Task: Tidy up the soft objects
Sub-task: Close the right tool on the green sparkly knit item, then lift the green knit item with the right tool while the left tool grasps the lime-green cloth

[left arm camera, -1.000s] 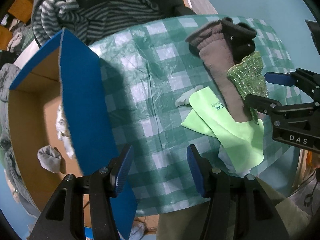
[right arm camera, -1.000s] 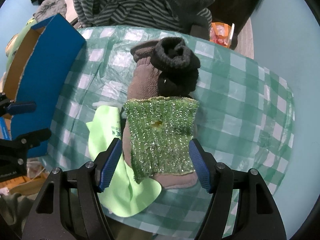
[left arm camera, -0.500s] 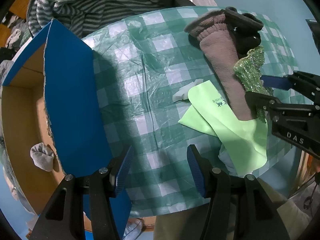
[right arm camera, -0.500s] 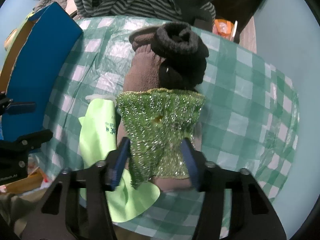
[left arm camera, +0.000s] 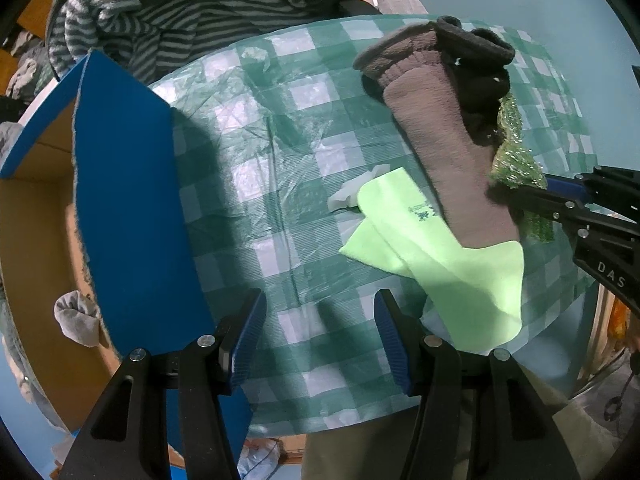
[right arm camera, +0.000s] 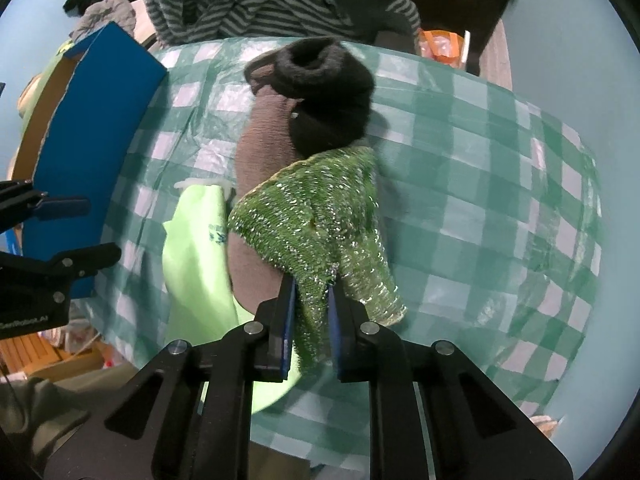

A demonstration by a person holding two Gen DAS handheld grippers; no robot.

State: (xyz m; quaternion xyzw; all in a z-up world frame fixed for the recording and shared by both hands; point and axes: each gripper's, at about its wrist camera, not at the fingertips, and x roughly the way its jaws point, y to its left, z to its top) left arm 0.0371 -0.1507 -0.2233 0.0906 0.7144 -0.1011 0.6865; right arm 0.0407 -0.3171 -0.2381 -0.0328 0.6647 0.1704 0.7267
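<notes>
My right gripper (right arm camera: 312,284) is shut on a sparkly green cloth (right arm camera: 320,208) and bunches it up over a brown sock (right arm camera: 256,152) and a black sock (right arm camera: 324,92). A lime green cloth (right arm camera: 196,256) lies under them on the checked table. In the left wrist view the green cloth (left arm camera: 516,160), brown sock (left arm camera: 452,148), black sock (left arm camera: 480,68) and lime cloth (left arm camera: 448,260) lie at the right, with the right gripper (left arm camera: 560,200) on them. My left gripper (left arm camera: 320,328) is open and empty over the table's near edge.
A blue cardboard box (left arm camera: 132,208) stands open at the table's left, with a grey sock (left arm camera: 76,316) inside; it also shows in the right wrist view (right arm camera: 92,160). Striped clothing (left arm camera: 168,20) is piled behind the green checked tablecloth (left arm camera: 260,168).
My right gripper's jaws have closed on the sparkly green cloth, gathering it into a fold. The left gripper has stayed open and shifted only slightly.
</notes>
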